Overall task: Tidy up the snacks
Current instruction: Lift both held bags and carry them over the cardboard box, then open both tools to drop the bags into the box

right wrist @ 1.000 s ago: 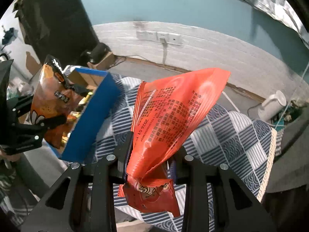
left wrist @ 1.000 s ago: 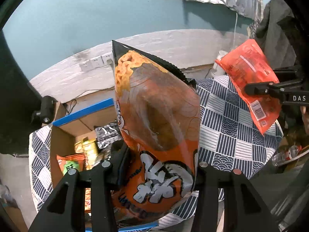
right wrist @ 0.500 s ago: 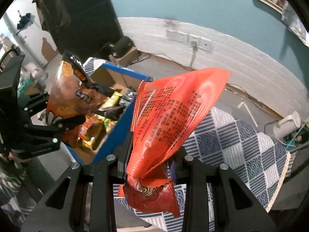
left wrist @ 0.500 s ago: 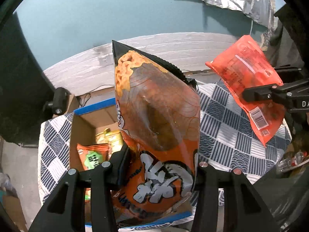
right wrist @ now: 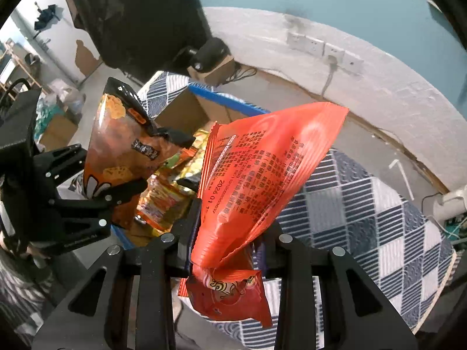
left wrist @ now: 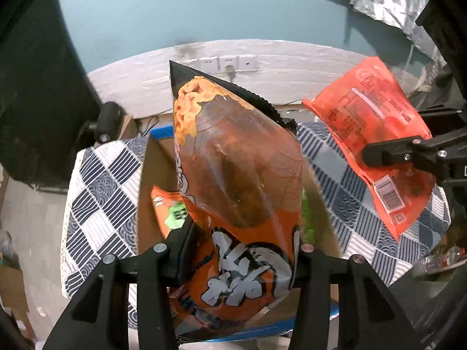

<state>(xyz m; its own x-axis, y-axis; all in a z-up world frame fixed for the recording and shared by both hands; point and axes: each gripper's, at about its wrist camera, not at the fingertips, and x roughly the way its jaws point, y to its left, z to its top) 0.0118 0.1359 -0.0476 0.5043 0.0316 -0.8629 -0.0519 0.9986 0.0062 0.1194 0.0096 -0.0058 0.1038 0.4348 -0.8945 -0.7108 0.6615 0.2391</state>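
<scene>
Left wrist: my left gripper point(left wrist: 242, 233) clamped on puffy orange-brown crinkle snack bag point(left wrist: 236, 175), hanging above open cardboard box with blue rim point(left wrist: 159, 131) on checked blue-white tablecloth point(left wrist: 105, 180). Risk I see: tall bag snags box wall if lowered off-centre.

Right wrist: my right gripper point(right wrist: 230, 233) pinched tight on thin red plastic snack packet point(right wrist: 262, 169), beside box, over cloth. Grip sits on crumpled neck; could slip. Box point(right wrist: 233, 103) holds yellow and orange packets point(right wrist: 169, 192), loosely piled.

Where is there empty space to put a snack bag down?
Bare checked blue-and-white cloth lies right of the blue-edged cardboard box, up to its far edge. The box's middle is crowded with yellow and orange snack packets.
</scene>
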